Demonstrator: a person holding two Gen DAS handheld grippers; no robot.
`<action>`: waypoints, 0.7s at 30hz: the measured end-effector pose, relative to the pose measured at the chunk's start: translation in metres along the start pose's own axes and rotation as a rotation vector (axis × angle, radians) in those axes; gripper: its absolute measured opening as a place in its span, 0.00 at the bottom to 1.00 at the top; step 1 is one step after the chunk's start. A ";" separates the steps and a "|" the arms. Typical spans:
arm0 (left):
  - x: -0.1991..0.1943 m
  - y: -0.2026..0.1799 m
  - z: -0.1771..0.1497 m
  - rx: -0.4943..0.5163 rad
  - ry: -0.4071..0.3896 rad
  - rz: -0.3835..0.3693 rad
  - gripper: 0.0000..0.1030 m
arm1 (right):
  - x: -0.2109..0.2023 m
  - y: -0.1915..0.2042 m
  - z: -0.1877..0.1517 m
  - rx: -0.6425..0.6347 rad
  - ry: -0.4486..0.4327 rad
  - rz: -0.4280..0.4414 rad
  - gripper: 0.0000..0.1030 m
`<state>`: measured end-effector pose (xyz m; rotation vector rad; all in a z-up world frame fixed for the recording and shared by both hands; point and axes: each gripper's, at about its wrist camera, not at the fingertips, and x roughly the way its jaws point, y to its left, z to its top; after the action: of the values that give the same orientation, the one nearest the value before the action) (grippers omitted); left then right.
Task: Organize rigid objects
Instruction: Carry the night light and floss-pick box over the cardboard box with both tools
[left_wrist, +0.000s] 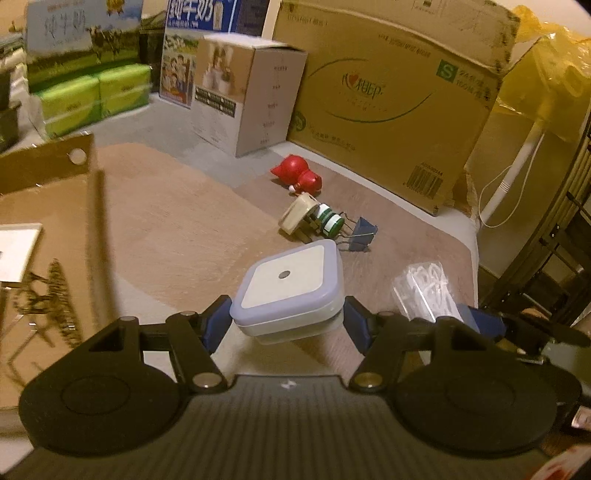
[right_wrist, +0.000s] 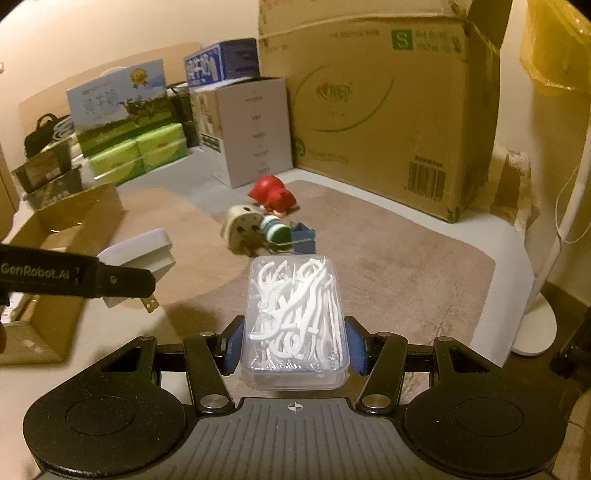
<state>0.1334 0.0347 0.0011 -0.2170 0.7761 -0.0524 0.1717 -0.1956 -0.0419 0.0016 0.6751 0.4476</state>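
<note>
The left gripper (left_wrist: 287, 325) clamps a square night light (left_wrist: 291, 286), held level above the mat (left_wrist: 177, 221), short of the red toy (left_wrist: 297, 172). The right gripper (right_wrist: 293, 345) squeezes a clear floss box (right_wrist: 295, 321), also lifted, nearer than the toy.
</note>
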 end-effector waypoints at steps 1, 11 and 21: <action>-0.006 0.001 -0.001 0.007 -0.009 0.006 0.60 | -0.003 0.003 0.000 -0.004 -0.005 0.006 0.54; -0.057 0.023 -0.006 0.018 -0.070 0.075 0.60 | -0.026 0.039 0.008 -0.047 -0.046 0.076 0.54; -0.100 0.060 -0.014 -0.011 -0.115 0.164 0.60 | -0.035 0.086 0.015 -0.088 -0.064 0.175 0.54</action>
<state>0.0503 0.1036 0.0471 -0.1649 0.6776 0.1187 0.1223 -0.1294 0.0037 -0.0082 0.5941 0.6428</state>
